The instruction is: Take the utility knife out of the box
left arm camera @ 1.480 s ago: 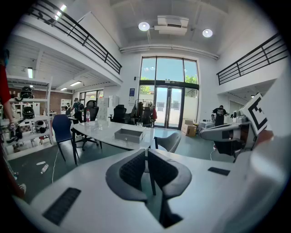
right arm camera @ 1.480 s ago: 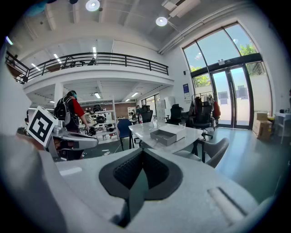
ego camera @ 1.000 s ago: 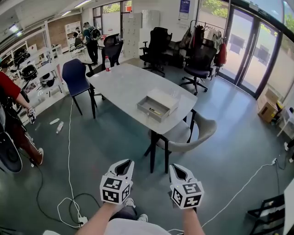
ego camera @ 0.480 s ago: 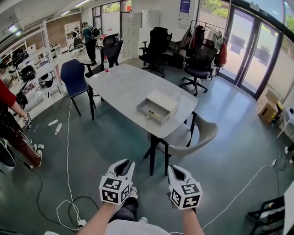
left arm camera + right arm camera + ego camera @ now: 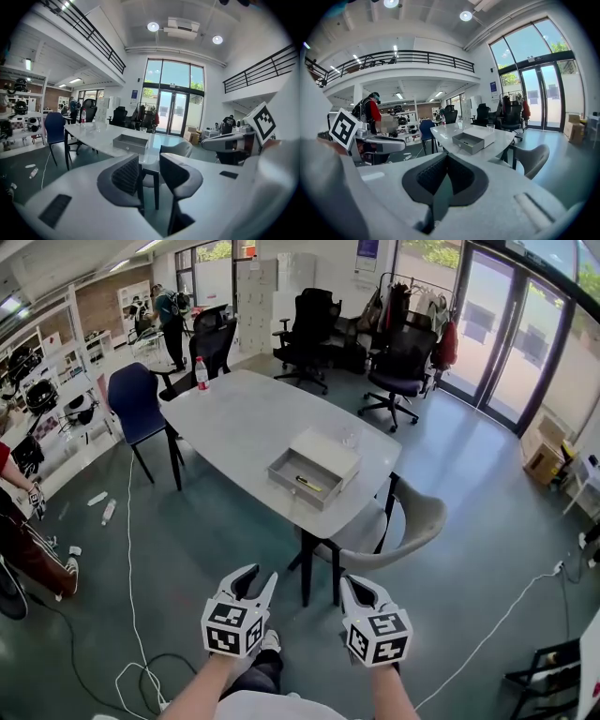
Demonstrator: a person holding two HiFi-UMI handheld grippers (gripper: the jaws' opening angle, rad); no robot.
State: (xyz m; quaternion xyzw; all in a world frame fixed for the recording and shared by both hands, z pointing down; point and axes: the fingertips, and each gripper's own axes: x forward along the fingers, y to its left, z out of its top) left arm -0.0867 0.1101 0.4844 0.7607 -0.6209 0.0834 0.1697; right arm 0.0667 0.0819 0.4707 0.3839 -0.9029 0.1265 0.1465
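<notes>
A grey open box [image 5: 312, 468] lies near the front end of the long grey table [image 5: 244, 423]. Inside it lies the yellow-and-black utility knife [image 5: 307, 484]. Both grippers hang low in the head view, well short of the table and over the floor. The jaws of my left gripper [image 5: 255, 577] are opening, with nothing between them; along them the box [image 5: 131, 142] shows far ahead. My right gripper [image 5: 353, 587] is shut and empty. The right gripper view also looks along its closed jaws [image 5: 446, 161] toward the box [image 5: 471, 140].
A grey shell chair [image 5: 398, 521] stands at the table's near end. A glass [image 5: 350, 438] sits behind the box and a bottle [image 5: 200, 374] at the far end. A blue chair [image 5: 131, 401], floor cables [image 5: 131, 652] and people are on the left.
The table and box have come nearer in the head view as both grippers moved forward. The left jaws have parted; the right jaws stay closed.
</notes>
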